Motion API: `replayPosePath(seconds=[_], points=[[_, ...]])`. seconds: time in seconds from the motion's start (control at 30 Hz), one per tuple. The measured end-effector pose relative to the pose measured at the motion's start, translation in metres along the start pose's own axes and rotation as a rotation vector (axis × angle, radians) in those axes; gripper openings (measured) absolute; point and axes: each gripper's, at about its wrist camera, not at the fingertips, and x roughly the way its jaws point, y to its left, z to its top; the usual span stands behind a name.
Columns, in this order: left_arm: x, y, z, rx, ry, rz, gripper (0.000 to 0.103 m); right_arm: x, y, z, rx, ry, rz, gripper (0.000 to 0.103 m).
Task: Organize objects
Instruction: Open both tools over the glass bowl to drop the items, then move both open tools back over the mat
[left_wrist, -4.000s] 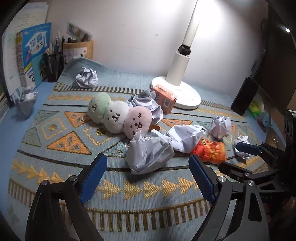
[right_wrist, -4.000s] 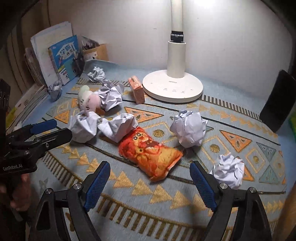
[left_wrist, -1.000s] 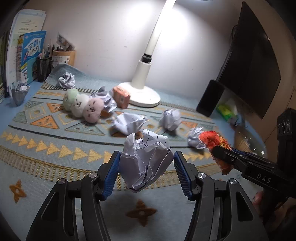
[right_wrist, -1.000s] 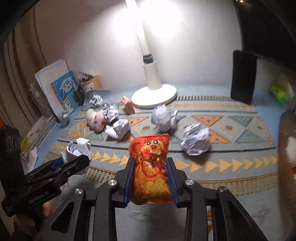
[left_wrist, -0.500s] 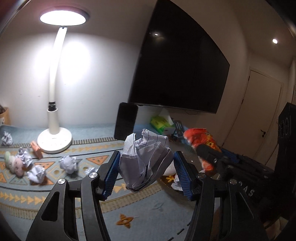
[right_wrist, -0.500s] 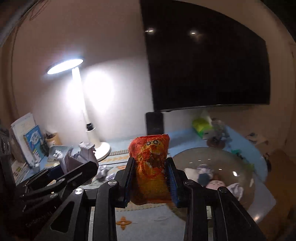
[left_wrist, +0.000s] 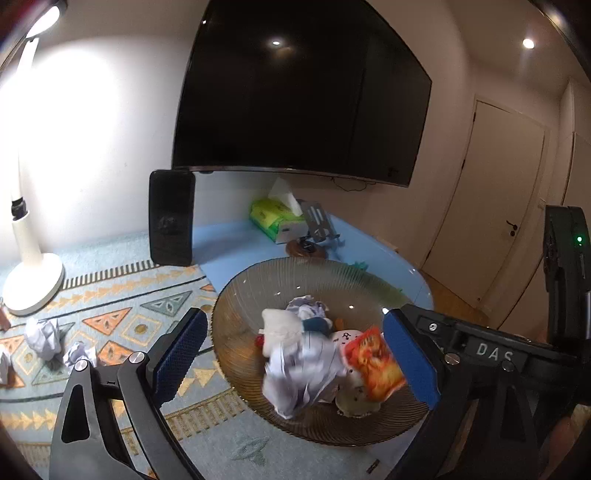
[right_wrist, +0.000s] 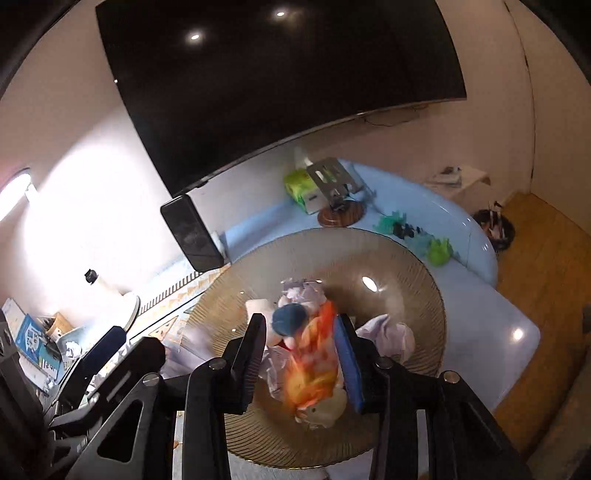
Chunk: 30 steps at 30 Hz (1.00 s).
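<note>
Left gripper (left_wrist: 295, 354) over the near rim of the glass bowl (left_wrist: 258, 284), blue pads spread wide, nothing between them; the crumpled paper ball (left_wrist: 303, 373) sits below the gap, blurred, on or just above the heap in the bowl, whether it touches I cannot tell. Right gripper (right_wrist: 301, 354) also above the bowl, fingers parted; the orange snack bag (right_wrist: 314, 362) lies between them, smeared by motion, close against the right-hand pad (right_wrist: 349, 362) and apart from the left-hand one; whether any grip remains on it cannot be judged. In the left wrist view the same bag shows at the bowl's right side, beside the paper ball. Under the bag a pale round plush (right_wrist: 328, 406); further in, a dark blue round piece (right_wrist: 290, 319), a white soft item (left_wrist: 280, 325) and more crumpled paper (right_wrist: 388, 334), all inside the bowl. Left of the bowl the patterned mat (left_wrist: 110, 295) with two loose paper balls (left_wrist: 44, 334); beyond, lamp base (left_wrist: 33, 284) and a black phone (left_wrist: 171, 218) upright against the wall; green tissue pack (left_wrist: 275, 218) behind the bowl on the blue table (left_wrist: 229, 247); dark screen (left_wrist: 295, 96) on the wall.
</note>
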Motion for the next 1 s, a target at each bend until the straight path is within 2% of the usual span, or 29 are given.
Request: replayPosePath(seconds=[0.1, 0.2, 0.3, 0.37, 0.5, 0.6, 0.73, 0.83, 0.93, 1.0], points=[[-0.008, 0.016, -0.006, -0.047, 0.012, 0.005, 0.096, -0.005, 0.002, -0.003, -0.017, -0.023, -0.007, 0.037], [-0.029, 0.031, -0.012, -0.085, -0.012, 0.039, 0.096, -0.007, 0.015, -0.004, -0.046, -0.025, 0.035, 0.037], [-0.062, 0.037, -0.024, -0.039, -0.083, 0.145, 0.096, -0.008, 0.040, -0.011, -0.099, -0.019, 0.075, 0.037], [-0.081, 0.045, -0.031, -0.011, -0.102, 0.197, 0.096, -0.008, 0.062, -0.018, -0.145, -0.016, 0.116, 0.037], [-0.125, 0.079, -0.047, -0.041, -0.142, 0.307, 0.096, 0.002, 0.114, -0.038, -0.225, 0.029, 0.211, 0.037], [-0.153, 0.114, -0.062, -0.062, -0.174, 0.454, 0.096, 0.018, 0.159, -0.061, -0.299, 0.074, 0.289, 0.037], [-0.171, 0.177, -0.084, -0.161, -0.122, 0.580, 0.096, 0.042, 0.211, -0.092, -0.360, 0.133, 0.401, 0.037], [-0.177, 0.221, -0.102, -0.251, -0.095, 0.640, 0.096, 0.055, 0.240, -0.116, -0.404, 0.144, 0.443, 0.037], [-0.180, 0.248, -0.118, -0.311, -0.089, 0.652, 0.096, 0.075, 0.257, -0.133, -0.427, 0.161, 0.461, 0.037], [-0.177, 0.258, -0.123, -0.351, -0.071, 0.624, 0.096, 0.088, 0.263, -0.143, -0.428, 0.191, 0.453, 0.037]])
